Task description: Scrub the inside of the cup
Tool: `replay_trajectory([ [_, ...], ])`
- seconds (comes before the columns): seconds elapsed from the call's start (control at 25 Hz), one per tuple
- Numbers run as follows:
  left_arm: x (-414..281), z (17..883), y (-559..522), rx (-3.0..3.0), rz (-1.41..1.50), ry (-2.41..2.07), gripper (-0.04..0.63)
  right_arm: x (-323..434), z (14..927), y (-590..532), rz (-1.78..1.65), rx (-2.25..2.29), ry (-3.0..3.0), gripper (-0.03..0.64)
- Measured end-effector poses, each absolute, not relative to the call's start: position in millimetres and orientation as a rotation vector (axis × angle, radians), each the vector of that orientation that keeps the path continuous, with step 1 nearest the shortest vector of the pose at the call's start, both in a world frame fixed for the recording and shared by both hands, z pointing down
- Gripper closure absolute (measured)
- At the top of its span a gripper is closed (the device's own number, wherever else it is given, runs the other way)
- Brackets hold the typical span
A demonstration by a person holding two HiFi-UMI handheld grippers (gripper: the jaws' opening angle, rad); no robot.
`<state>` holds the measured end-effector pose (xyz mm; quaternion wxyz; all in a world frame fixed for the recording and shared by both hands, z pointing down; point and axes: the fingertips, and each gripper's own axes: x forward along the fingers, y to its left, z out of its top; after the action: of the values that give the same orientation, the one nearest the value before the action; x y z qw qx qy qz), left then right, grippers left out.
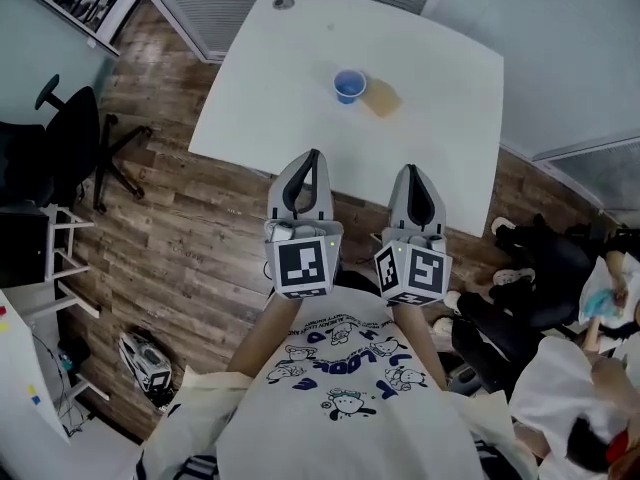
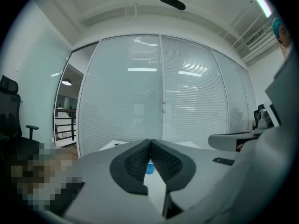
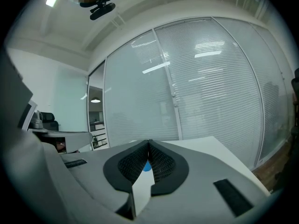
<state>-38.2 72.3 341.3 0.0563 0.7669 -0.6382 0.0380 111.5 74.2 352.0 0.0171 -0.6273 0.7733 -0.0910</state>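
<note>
Head view: left gripper and right gripper both have jaws pressed together on nothing, by the white desk edge. The blue cup stands mid-desk with a tan pad right beside it. I'd open up early, steady the cup, then grab the pad. Wood floor, blinded glass walls.

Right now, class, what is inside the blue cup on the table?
From the head view, the blue cup shows only its blue interior; nothing sticks out. Its bottom is too small to make out.

shirt: white, blue cartoon print | left tool, right tool: grey, square-marked
</note>
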Motion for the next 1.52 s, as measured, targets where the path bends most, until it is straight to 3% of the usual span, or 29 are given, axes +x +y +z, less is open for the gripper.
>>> replay_trajectory([
  [0.6, -60, 366, -47, 2.320, 0.205, -1.799, 0.563, 113, 376, -33, -0.444, -2.134, 2.293, 0.581],
  [1.16, -75, 397, -96, 2.332, 0.316, -1.686, 0.552, 124, 409, -73, -0.559, -2.259, 2.259, 0.578],
  [1.52, -68, 423, -101, 2.288, 0.406, -1.649, 0.552, 121, 430, -90, -0.530, -2.147, 2.548, 0.478],
])
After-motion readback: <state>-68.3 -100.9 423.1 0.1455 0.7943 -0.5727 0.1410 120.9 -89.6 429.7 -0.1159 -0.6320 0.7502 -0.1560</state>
